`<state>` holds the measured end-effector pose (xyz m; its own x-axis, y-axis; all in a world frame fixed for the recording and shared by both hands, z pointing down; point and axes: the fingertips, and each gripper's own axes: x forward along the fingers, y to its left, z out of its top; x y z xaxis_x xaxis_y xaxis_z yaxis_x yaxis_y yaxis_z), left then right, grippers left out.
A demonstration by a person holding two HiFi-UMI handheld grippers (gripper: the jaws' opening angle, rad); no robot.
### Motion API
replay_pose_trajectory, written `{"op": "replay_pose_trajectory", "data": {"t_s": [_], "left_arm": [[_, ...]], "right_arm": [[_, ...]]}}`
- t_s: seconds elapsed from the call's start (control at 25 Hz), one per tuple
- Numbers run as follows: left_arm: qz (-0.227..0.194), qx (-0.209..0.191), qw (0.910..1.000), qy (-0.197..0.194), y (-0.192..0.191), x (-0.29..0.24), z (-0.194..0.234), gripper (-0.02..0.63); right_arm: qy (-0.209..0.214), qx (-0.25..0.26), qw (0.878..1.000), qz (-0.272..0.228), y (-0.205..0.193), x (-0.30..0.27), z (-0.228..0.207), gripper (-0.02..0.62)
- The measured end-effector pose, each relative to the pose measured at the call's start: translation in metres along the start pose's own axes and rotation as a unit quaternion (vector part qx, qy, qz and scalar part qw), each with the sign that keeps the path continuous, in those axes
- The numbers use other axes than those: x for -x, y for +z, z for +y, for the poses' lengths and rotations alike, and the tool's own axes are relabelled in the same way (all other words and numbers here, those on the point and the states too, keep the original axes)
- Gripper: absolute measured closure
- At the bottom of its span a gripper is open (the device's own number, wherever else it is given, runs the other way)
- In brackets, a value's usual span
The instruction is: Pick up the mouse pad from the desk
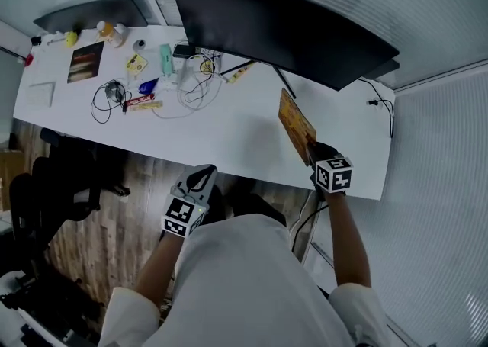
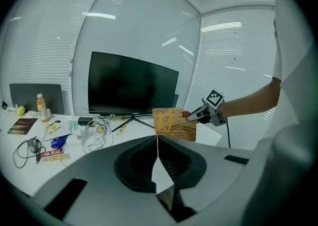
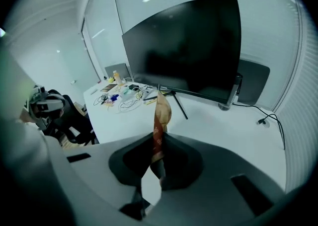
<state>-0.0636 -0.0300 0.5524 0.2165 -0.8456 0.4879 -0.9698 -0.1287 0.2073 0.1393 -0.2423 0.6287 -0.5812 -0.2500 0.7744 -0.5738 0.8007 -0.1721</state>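
Observation:
The mouse pad, a thin orange-brown sheet with a wood-like print, is lifted off the white desk and hangs tilted, edge towards me. My right gripper is shut on its near edge. In the right gripper view the mouse pad runs edge-on out from between the closed jaws. In the left gripper view the mouse pad shows flat-on, with the right gripper at its right edge. My left gripper hovers at the desk's front edge, shut and holding nothing.
A wide black monitor stands at the back of the desk on thin legs. Cables, snack packets, a bottle and a dark book crowd the desk's left half. A black office chair stands left on the wooden floor.

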Motion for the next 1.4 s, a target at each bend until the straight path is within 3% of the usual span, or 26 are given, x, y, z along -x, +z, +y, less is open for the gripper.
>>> {"op": "replay_pose_trajectory", "data": {"t_s": [0.24,0.56,0.88,1.4], "left_arm": [[-0.022,0.029,0.9993,-0.011,-0.009,0.036,0.011,0.586],[-0.038,-0.011,0.9988,-0.030,0.000,0.069,0.022,0.586],[-0.062,-0.042,0.9965,-0.039,0.032,0.091,0.019,0.586],[-0.110,-0.027,0.9935,-0.009,0.076,0.105,-0.012,0.586]], "right_arm": [[-0.012,-0.067,0.997,-0.041,-0.001,0.040,0.033,0.548],[-0.023,-0.125,0.985,-0.114,-0.004,0.102,0.070,0.547],[-0.064,-0.129,0.972,-0.186,0.005,0.170,0.080,0.546],[-0.087,-0.099,0.952,-0.277,0.019,0.260,0.064,0.546]]}}
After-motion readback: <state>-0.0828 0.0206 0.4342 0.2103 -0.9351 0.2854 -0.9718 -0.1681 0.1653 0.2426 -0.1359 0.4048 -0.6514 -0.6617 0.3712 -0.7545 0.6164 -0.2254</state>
